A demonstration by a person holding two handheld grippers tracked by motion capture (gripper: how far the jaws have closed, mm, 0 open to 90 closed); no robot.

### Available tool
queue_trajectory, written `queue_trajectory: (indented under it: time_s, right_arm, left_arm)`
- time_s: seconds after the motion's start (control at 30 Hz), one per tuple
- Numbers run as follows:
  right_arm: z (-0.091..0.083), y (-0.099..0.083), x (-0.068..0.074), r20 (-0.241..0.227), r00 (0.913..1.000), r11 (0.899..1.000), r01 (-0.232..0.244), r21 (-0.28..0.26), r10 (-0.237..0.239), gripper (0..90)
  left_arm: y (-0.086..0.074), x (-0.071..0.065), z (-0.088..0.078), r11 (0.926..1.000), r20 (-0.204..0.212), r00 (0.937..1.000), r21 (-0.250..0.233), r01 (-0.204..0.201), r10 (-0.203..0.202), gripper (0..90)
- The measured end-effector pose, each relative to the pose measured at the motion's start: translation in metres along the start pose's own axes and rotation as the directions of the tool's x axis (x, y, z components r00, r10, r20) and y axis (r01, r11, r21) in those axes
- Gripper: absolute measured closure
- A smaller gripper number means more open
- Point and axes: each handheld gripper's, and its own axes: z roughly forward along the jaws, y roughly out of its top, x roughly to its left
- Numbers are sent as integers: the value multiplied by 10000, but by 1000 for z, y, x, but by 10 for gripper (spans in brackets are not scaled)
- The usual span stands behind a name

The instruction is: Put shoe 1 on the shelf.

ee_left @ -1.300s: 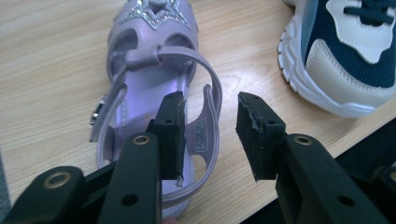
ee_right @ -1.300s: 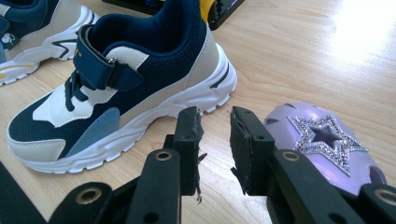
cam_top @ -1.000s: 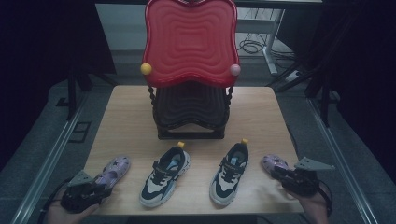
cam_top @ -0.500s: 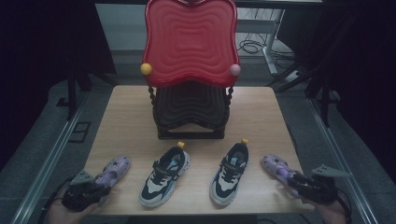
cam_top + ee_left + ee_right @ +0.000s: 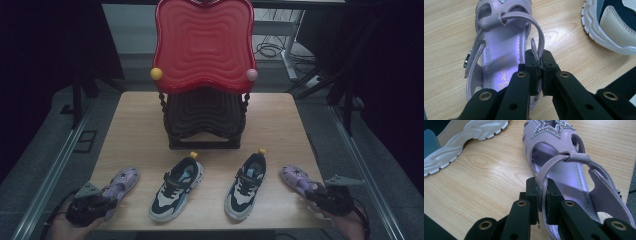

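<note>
Two purple sandals lie at the table's front corners. The left sandal (image 5: pixel 121 183) (image 5: pixel 499 50) has its heel strap pinched by my left gripper (image 5: pixel 92 206) (image 5: pixel 541 67), whose jaws have just been closing and now press on the strap. The right sandal (image 5: pixel 296 179) (image 5: pixel 564 165), with a glittery star on its toe, has its side strap clamped by my right gripper (image 5: pixel 325 196) (image 5: pixel 542 192), whose jaws have also just been closing. Both sandals rest on the wood.
Two dark blue and white sneakers (image 5: pixel 177 187) (image 5: pixel 246 185) lie between the sandals, toes toward me. A black stand with a red wavy top (image 5: pixel 202 45) rises at the back middle of the table (image 5: pixel 135 125). Dark floor and cables surround the table.
My right gripper moved outward and down along the right sandal's heel and closed on its strap. My left gripper stayed put at the left sandal.
</note>
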Motion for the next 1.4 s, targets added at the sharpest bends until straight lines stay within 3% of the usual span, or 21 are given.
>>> queue_trajectory:
  time_s: [0.3,0.47,0.77,1.03,1.2,1.33,1.4]
  right_arm:
    - [-1,-1,-2,-115,9999,9993,-113,-351,109,845]
    - [-4,-2,-5,-79,9997,9981,-240,-573,236,845]
    - [-12,0,-6,19,9986,9920,-531,-1143,537,849]
    - [-24,5,-2,-233,9981,9756,-607,-2112,570,849]
    - [-24,12,3,-527,9972,9673,-638,-2455,524,848]
    - [-25,17,7,-466,9980,9602,-546,-2738,434,847]
    - [-26,19,8,-440,9982,9509,-524,-3051,409,848]
  left_arm:
    - [2,3,-5,9997,59,10000,-243,80,-78,873]
    - [2,7,-9,9979,132,9996,-595,253,-246,874]
    - [5,9,-22,9906,-168,9992,-1328,337,-363,872]
    - [14,6,-33,9766,30,9989,-2103,456,-460,871]
    - [24,0,-34,9701,90,9995,-2410,302,-289,871]
    - [32,-3,-33,9657,251,9995,-2585,240,-181,870]
    - [35,-4,-32,9630,284,9994,-2684,248,-178,869]
